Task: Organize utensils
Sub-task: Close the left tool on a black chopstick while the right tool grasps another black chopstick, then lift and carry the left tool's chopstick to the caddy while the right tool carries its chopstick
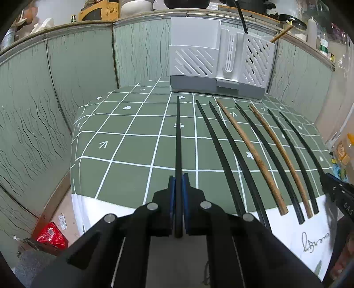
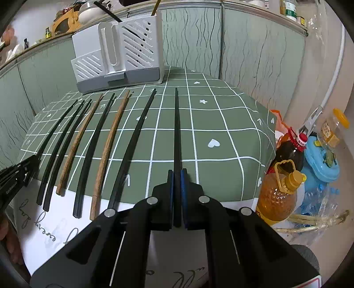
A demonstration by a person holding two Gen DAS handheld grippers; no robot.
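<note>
— Left gripper (image 1: 178,177), low centre of its own view: how does it stand?

— Closed tight on a black chopstick (image 1: 178,141), the blue pads (image 1: 172,195) pressing it from both sides. That stick is slim, dark and straight, running from the jaws up the middle of the frame across the green checked tablecloth (image 1: 124,141).

— And the others?

— To its right lies a fan of chopsticks on the cloth: black ones (image 1: 219,144) and two brown wooden ones (image 1: 250,148), their near ends over the white border of the cloth (which carries handwritten script). At the far right edge, the other gripper (image 1: 338,190) shows in part.

— Containers?

— A white slotted utensil holder (image 1: 194,59) on a grey base stands at top centre. A black handle (image 1: 241,20) and a wooden stick (image 1: 281,35) poke out of its right-hand compartment.

— Now the right wrist view.

— Right gripper (image 2: 177,175), low centre, likewise clamped on a black chopstick (image 2: 177,133) between its blue pads (image 2: 182,195). The remaining sticks (image 2: 99,141) spread to the left, black and brown mixed. The same holder (image 2: 137,51) sits upper left, with utensils rising from its taller compartment. Oil bottles (image 2: 278,197) stand at lower right, off the table.
</note>
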